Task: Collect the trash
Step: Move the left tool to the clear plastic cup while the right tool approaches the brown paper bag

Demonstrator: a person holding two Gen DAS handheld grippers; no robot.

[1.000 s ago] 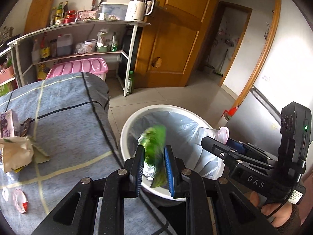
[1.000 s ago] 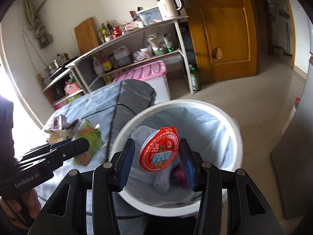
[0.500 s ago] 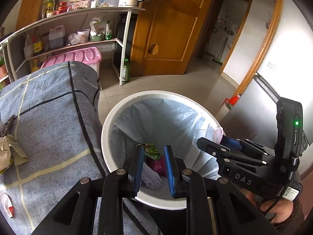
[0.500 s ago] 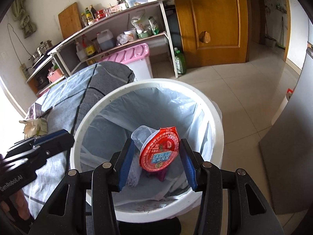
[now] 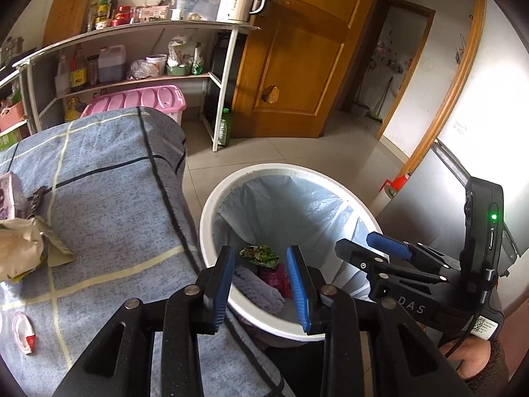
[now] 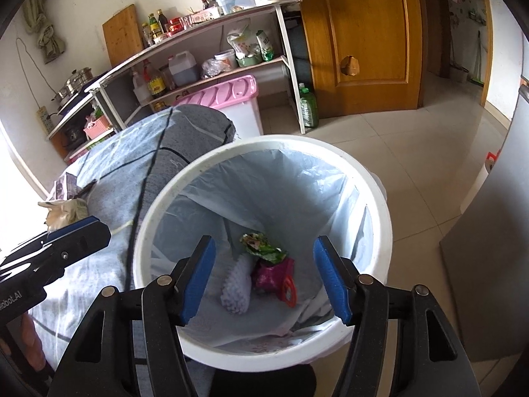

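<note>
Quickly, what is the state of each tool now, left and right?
Left tool: open, holding nothing.
Right tool: open wide, holding nothing.

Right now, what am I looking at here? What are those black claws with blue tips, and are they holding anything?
They are hand-held grippers, one in each of a person's hands, each with a camera looking along its two fingers. The left gripper gives one view, the right gripper the other. Both are open and empty above a white bin. Inside lie a green wrapper, a pink wrapper and a red lid. On the blue checked cloth beside the bin, a crumpled bag waits.
</note>
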